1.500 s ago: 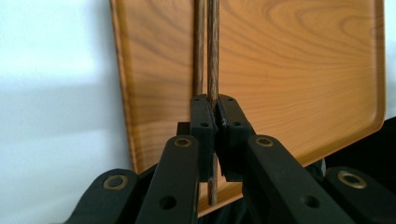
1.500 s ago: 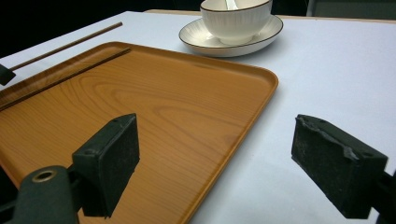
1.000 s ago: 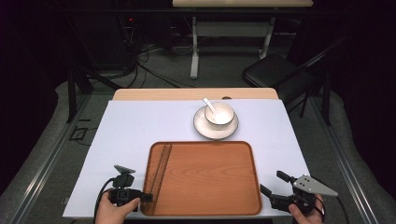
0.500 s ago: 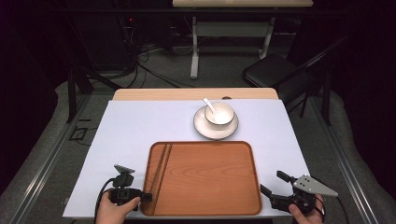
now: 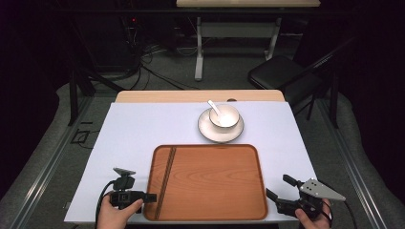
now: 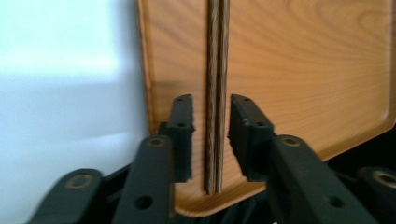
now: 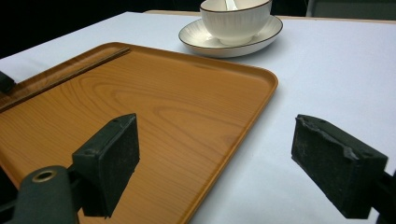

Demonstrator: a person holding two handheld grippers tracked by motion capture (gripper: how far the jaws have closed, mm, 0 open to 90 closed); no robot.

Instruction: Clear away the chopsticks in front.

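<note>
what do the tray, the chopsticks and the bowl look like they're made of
Tray: looks like wood or a wood-print laminate, with orange-brown grain and a smooth satin sheen; which one I cannot tell.
Chopsticks: probably dark wood, with fine lengthwise streaks and a matte surface.
Bowl: seems to be glazed ceramic, glossy white with faint ribbing and a dark rim line.

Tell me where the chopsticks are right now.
In the high view, the chopsticks lie side by side along the left edge of the wooden tray; their near ends sit between the open jaws of the left claw, which have just been opening.
</note>
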